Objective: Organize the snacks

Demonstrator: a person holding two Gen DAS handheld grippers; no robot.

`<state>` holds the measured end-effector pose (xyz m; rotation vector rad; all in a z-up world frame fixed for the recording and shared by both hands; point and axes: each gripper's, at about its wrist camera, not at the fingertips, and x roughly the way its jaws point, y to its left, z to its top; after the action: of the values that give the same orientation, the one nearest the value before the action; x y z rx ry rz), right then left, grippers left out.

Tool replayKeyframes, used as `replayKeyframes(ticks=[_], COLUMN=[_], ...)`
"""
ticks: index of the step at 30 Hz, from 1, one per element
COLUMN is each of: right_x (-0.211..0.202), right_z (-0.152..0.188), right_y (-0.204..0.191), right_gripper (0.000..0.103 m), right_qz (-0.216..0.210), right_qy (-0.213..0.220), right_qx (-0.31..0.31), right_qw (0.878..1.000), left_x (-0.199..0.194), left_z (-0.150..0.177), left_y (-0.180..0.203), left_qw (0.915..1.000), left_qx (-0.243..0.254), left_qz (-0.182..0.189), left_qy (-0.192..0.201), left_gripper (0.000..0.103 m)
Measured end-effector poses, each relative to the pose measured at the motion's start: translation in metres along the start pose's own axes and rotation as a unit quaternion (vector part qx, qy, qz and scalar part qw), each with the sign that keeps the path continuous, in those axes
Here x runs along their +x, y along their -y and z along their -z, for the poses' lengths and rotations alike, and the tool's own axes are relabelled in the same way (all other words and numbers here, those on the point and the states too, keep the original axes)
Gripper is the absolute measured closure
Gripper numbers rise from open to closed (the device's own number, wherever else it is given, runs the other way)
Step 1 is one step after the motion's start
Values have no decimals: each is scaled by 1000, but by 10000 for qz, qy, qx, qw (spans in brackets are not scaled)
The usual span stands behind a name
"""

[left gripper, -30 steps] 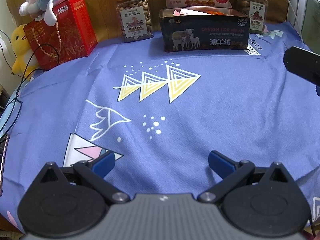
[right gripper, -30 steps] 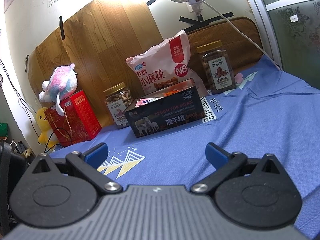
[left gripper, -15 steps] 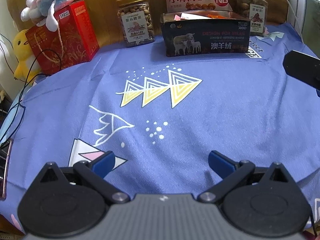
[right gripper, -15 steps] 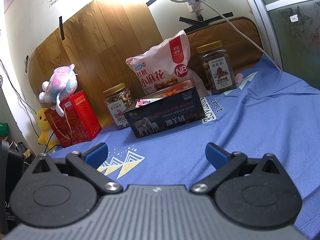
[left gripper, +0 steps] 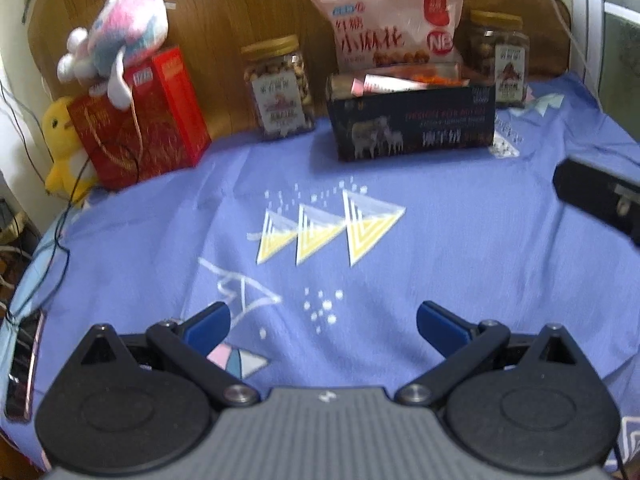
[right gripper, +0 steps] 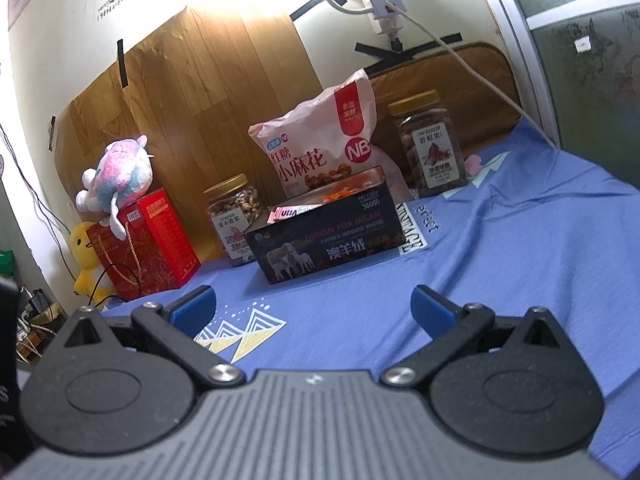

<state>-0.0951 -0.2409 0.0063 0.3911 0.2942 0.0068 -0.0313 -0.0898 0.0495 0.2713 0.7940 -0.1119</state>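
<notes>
A: Where are the snacks now?

B: At the far edge of the blue cloth (left gripper: 460, 248): the dark box (left gripper: 412, 120) with small packets inside, the pink bag (left gripper: 392, 28) just behind it, one jar (left gripper: 280, 88) on its left and another jar (left gripper: 500, 60) on its right.

A: And the jaws?

B: The left gripper (left gripper: 322, 322) and the right gripper (right gripper: 312, 306) both stand wide and hold nothing, well apart from the snacks.

A: How to do it well?

B: I think: choose one jar, approach level, and close around its middle, not the lid.
</notes>
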Motion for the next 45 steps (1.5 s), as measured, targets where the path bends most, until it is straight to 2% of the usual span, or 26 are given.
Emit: replayKeyframes(ticks=[8, 14, 21, 31, 45], right_x=[-18, -39, -52, -55, -53], right_z=[-20, -56, -77, -75, -71], right_y=[6, 14, 20, 15, 10], right_gripper=[0, 0, 0, 0, 0], right_qz=[210, 220, 3, -225, -236], right_qy=[399, 653, 657, 645, 653], right_qx=[-178, -165, -152, -291, -370], right_qw=[9988, 9975, 9977, 9972, 9969], left_x=[-33, -50, -60, -67, -66], left_z=[-37, -53, -52, -48, -46], left_y=[15, 30, 40, 39, 34], left_qw=[9968, 9928, 9918, 9914, 9910], left_qx=[123, 232, 281, 278, 213], left_qz=[132, 202, 227, 135, 46], left_qy=[784, 1158, 1228, 1271, 1320], left_gripper=[0, 0, 0, 0, 0])
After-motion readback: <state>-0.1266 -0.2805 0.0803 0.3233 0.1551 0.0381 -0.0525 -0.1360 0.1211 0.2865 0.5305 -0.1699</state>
